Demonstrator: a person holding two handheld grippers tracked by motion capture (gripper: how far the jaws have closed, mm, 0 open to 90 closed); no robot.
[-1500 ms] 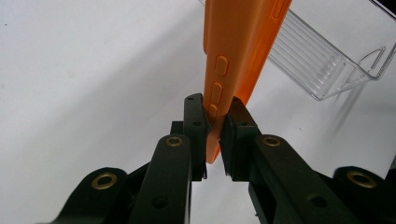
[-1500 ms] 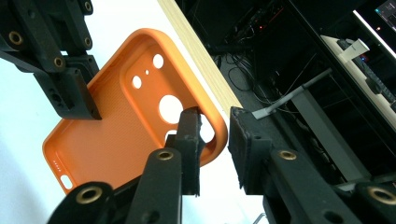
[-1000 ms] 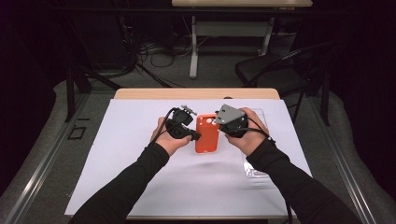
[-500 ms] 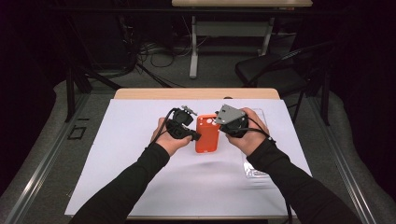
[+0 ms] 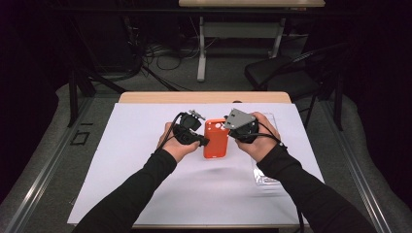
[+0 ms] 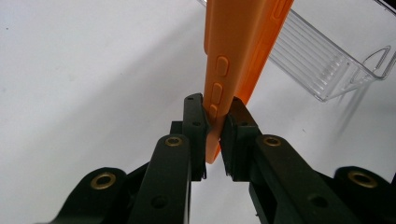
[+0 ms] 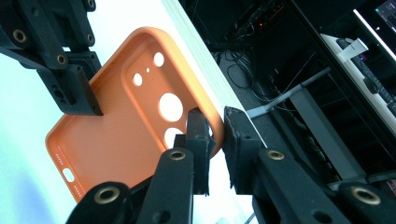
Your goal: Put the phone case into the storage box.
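in the high view the person's black sleeves are coming in from the near edge of the table, lying over the white sheet that is covering most of it. just beyond the right sleeve a clear plastic piece is resting flat on the sheet. farther in, the two hands are meeting at mid-table. the left gripper is pinching the left edge of the orange phone case; in the left gripper view its pads are pressing on the case's side with the raised buttons, one jaw on each face, and a clear ribbed tray is lying on the sheet behind. the right gripper, carrying its grey three-cornered plate, is clamping the opposite edge near the case's far end; in the right gripper view its jaws are squeezing the rim beside the round camera cut-outs, with the case's hollow inside facing that camera. the case is being held between both grippers above the sheet, its long side running away from the person. beyond the table, a dark chair and a tangle of cables are sitting on the floor.
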